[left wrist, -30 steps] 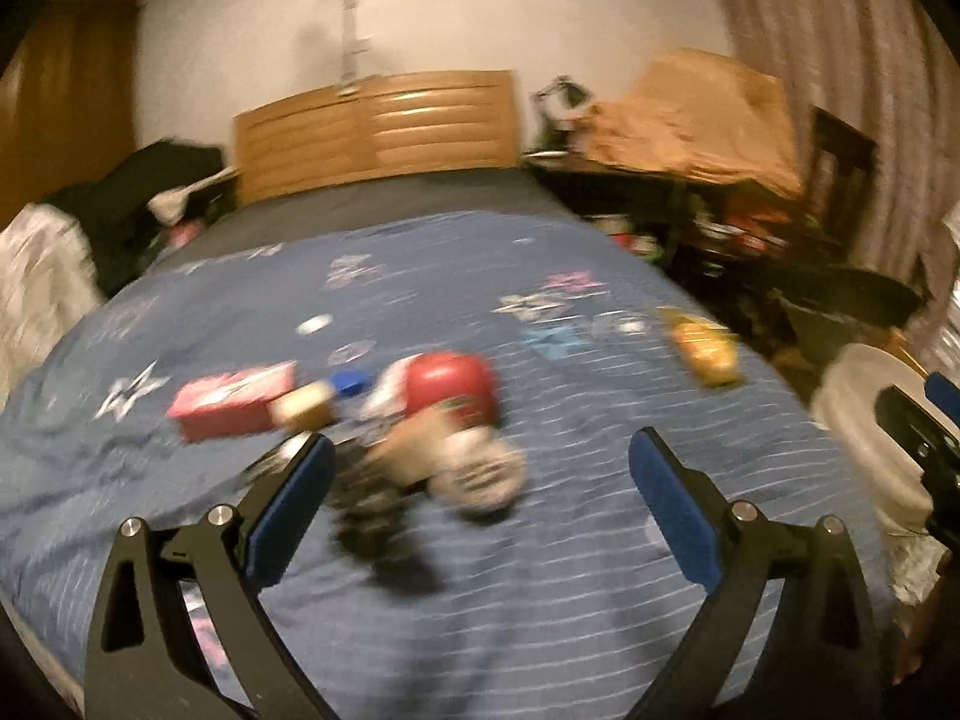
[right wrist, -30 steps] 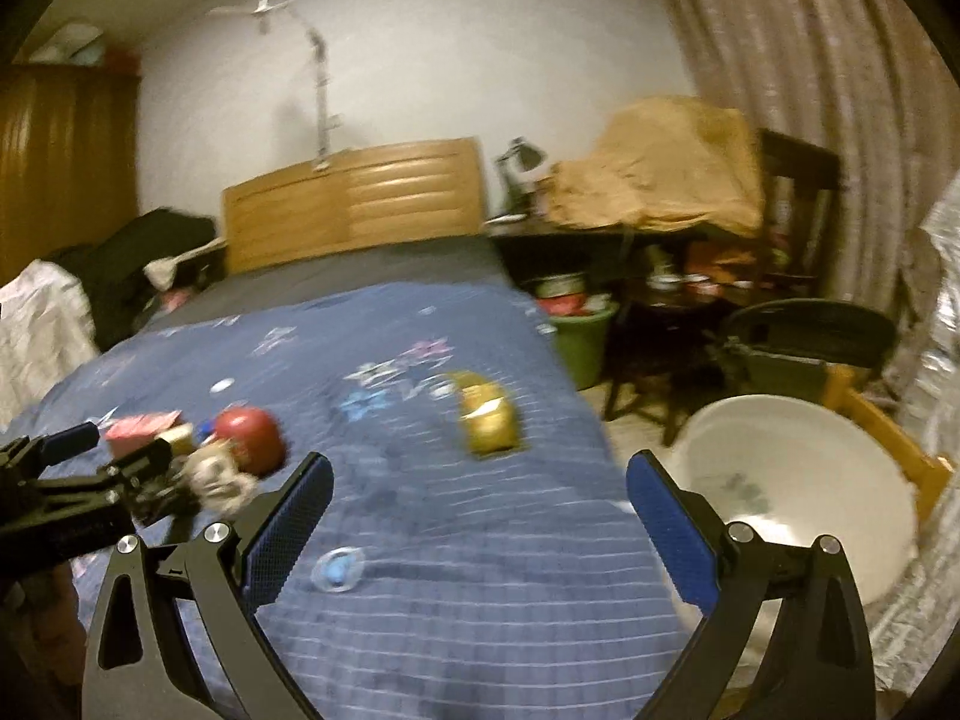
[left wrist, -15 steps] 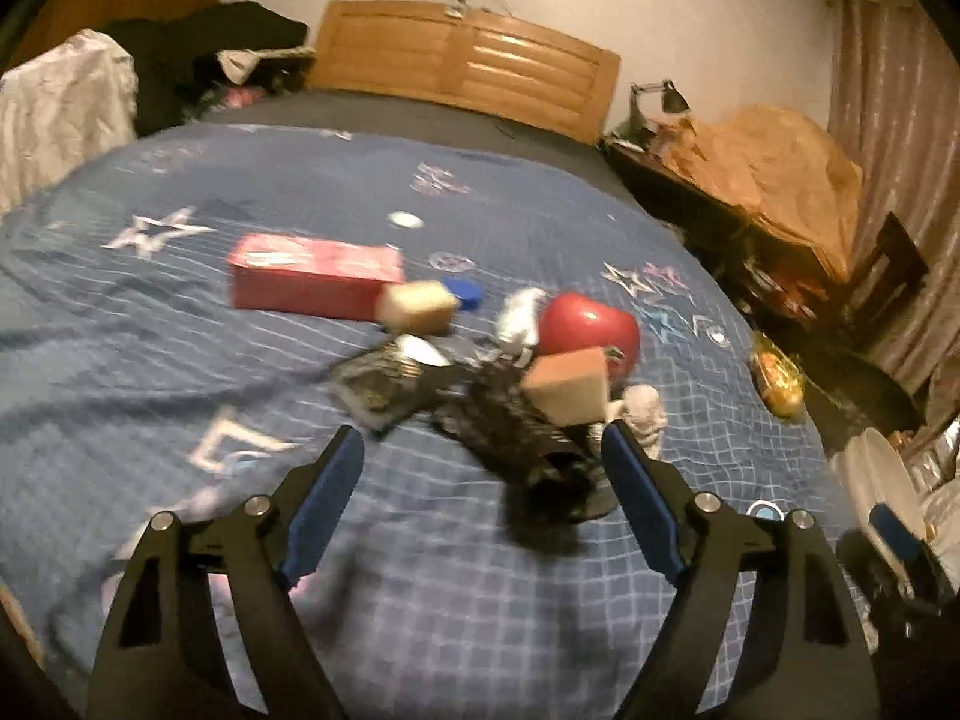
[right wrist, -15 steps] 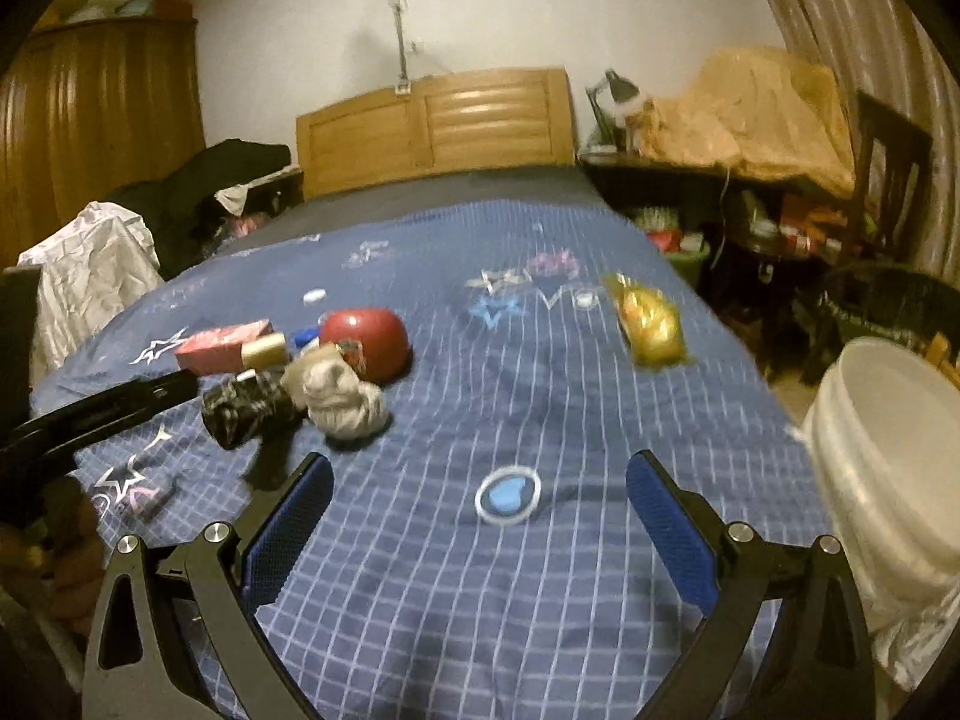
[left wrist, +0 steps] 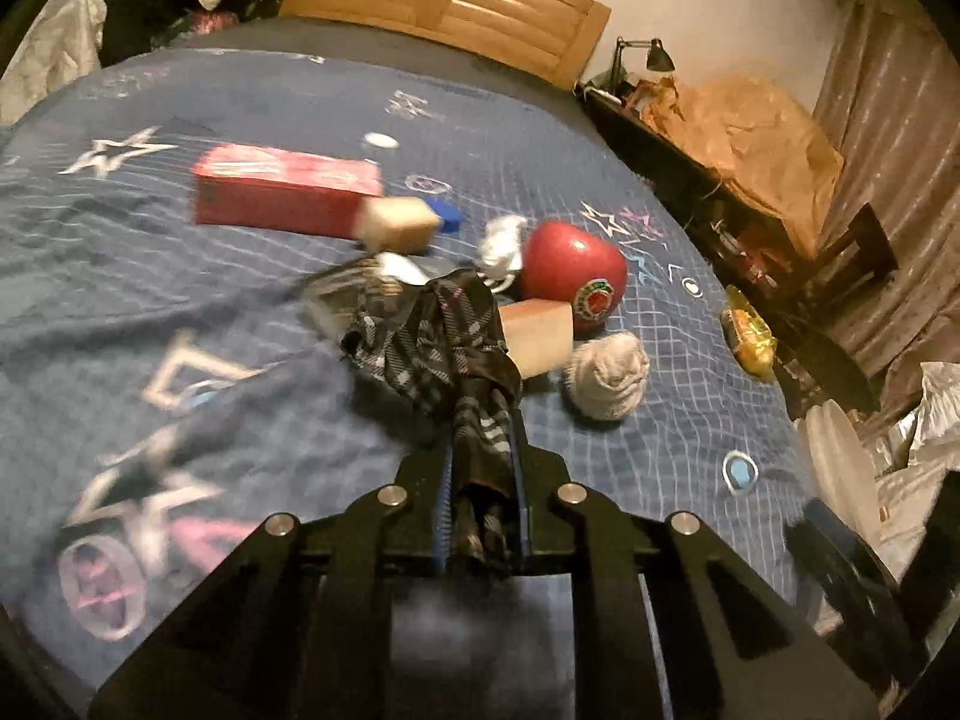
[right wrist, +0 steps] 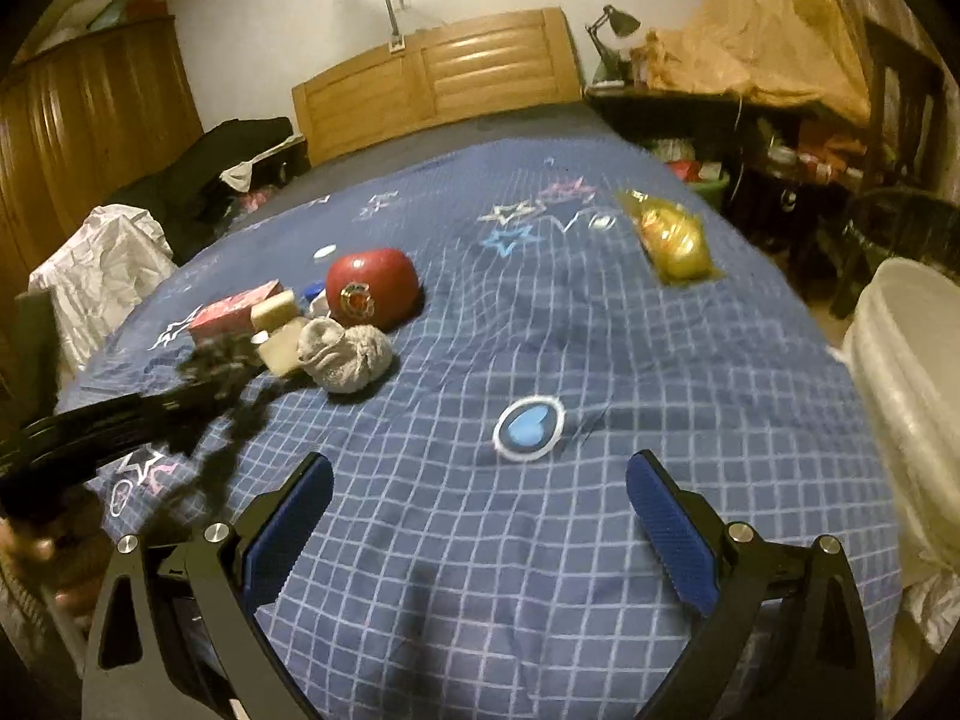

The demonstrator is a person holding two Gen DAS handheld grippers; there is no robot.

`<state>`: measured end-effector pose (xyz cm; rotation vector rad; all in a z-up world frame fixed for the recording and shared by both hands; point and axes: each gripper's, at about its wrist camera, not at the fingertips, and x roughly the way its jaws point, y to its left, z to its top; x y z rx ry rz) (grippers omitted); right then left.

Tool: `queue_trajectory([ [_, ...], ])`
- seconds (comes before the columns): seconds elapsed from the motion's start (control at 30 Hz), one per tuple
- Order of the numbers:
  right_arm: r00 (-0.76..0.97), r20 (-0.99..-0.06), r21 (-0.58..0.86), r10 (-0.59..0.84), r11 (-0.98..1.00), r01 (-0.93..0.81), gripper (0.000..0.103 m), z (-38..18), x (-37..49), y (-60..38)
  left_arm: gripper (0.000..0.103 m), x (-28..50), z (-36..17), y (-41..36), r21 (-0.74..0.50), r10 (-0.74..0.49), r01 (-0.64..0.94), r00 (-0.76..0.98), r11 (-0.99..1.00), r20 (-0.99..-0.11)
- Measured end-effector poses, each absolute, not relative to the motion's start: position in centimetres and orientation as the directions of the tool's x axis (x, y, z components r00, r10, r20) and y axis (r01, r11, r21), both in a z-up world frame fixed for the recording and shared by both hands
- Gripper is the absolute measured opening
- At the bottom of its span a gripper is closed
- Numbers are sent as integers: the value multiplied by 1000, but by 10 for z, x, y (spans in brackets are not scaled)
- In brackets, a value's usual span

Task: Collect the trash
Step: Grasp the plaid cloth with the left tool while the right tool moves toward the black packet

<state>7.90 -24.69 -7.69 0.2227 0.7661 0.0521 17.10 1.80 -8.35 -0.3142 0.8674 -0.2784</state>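
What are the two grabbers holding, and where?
Left gripper pinches the near end of the dark patterned wrapper. Right gripper is open, holding nothing.

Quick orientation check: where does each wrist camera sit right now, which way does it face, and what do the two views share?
Left wrist: on the left gripper, angled down at the bed clutter; its jaws, just closed, pinch a dark plaid wrapper.
Right wrist: on the right gripper, jaws open and empty, angled down over the blue bedspread toward the headboard; a hand shows at lower left.
Shared: red apple, grey balled sock, yellow packet.
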Motion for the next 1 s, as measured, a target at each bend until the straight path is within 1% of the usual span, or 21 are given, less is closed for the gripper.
queue_trajectory([
  [0.1,718,-683,205,133,979,14,98,-78,78,-242,14,157,-77,38,-361,-344,104,622,927,-703],
  [0.3,721,-681,175,125,985,-6,98,-78,78,-232,14,142,-76,69,-259,-212,28,661,966,-720],
  [0.33,717,-684,178,135,984,-15,98,-79,78,-231,15,143,-78,73,-230,-176,7,667,973,-724],
  [0.4,700,-694,191,167,981,-44,96,-83,80,-227,18,148,-86,80,-204,-147,-7,664,979,-733],
  [0.43,698,-695,189,173,981,-55,95,-83,81,-223,22,154,-95,81,-185,-138,-5,645,983,-752],
  [0.47,694,-695,188,187,979,-76,92,-83,82,-219,23,158,-105,84,-167,-119,-20,622,986,-774],
  [0.5,692,-691,188,208,976,-105,85,-82,82,-214,30,159,-110,88,-175,-121,-29,613,984,-781],
  [0.57,689,-683,182,241,970,-160,78,-79,82,-202,31,158,-114,91,-212,-147,-33,614,977,-775],
  [0.6,686,-682,179,253,968,-178,73,-78,83,-199,35,157,-112,91,-212,-147,-32,620,977,-771],
  [0.63,682,-682,177,264,965,-195,71,-78,83,-194,42,156,-110,91,-213,-147,-30,627,977,-765],
  [0.67,677,-684,173,272,962,-211,69,-77,85,-188,47,155,-106,94,-216,-148,-31,637,976,-757],
  [0.7,671,-687,170,278,960,-224,69,-77,87,-184,57,154,-103,96,-219,-147,-32,647,975,-748],
  [0.73,667,-689,169,284,958,-233,69,-77,89,-179,64,152,-99,98,-220,-142,-36,660,975,-737],
  [0.83,657,-691,173,302,951,-255,69,-77,93,-171,66,149,-91,105,-237,-147,-40,684,971,-715],
  [0.97,650,-692,170,314,946,-276,69,-76,98,-162,68,153,-89,110,-248,-145,-50,693,967,-706],
  [1.0,648,-691,174,321,944,-282,67,-76,101,-159,68,156,-91,111,-252,-147,-52,690,966,-709],
])
